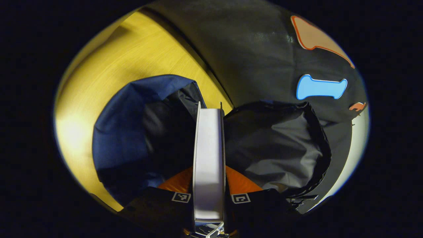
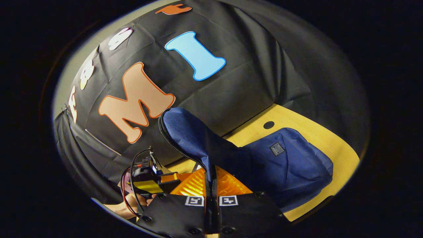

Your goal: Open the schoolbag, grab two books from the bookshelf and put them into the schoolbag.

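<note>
Your left claw [image 1: 209, 198] grips a stiff book [image 1: 209, 158] at centre frame by its edge, while your right claw [image 2: 211, 198] pinches the schoolbag [image 2: 264, 158]'s limp flap open.

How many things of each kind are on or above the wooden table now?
Dark blue fabric schoolbag: 1
White-edged book held in the left tongs: 1
Tongs: 2, left, right
Total: 4

Book [image 1: 209, 158] near end cut by left gripper view's lower edge; cover unreadable, edge-on. Schoolbag [image 1: 132, 132] interior dark, contents indiscernible. Hand [image 2: 124, 206] mostly cut off. Counter [image 2: 317, 138] partly hidden under schoolbag.
</note>
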A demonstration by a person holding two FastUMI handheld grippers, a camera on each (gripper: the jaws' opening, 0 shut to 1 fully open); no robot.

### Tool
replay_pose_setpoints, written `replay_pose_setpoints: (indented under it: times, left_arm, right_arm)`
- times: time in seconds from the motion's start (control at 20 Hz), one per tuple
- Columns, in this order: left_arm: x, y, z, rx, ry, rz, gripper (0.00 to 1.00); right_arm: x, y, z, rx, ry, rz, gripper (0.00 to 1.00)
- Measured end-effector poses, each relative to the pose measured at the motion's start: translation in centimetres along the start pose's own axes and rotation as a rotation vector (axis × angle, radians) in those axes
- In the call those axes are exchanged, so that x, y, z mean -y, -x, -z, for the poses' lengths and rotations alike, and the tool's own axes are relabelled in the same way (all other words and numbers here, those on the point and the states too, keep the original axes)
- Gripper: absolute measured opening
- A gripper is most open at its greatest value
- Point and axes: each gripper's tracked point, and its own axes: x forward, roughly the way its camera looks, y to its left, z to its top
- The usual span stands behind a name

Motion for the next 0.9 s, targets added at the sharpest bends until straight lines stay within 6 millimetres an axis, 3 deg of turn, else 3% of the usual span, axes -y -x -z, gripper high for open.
replay_pose_setpoints:
  times: [0.4, 0.5, 0.75, 0.8, 0.9]
  left_arm:
    - [-0.1, -3.5, 2.1, -0.024, 0.026, 0.036, 0.31]
    - [-0.3, -3.4, 1.9, -0.022, 0.012, 0.029, 0.29]
    - [-0.8, -3.3, 1.8, -0.019, -0.04, -0.019, 0.33]
    - [-1.5, -3.6, 1.4, -0.014, -0.068, -0.08, 0.47]
    - [-3.6, -2.4, 1.3, -0.018, -0.162, -0.209, 0.74]
  right_arm:
    - [0.1, -0.3, 0.0, -0.014, 0.016, -0.005, 0.03]
    - [0.1, -0.3, 0.1, -0.018, 0.014, -0.007, 0.03]
    - [0.0, -0.3, -0.1, -0.011, 0.016, -0.009, 0.03]
    - [0.1, -0.4, -0.2, -0.008, 0.012, -0.009, 0.02]
    - [0.2, -0.3, -0.3, -0.004, 0.011, -0.009, 0.02]
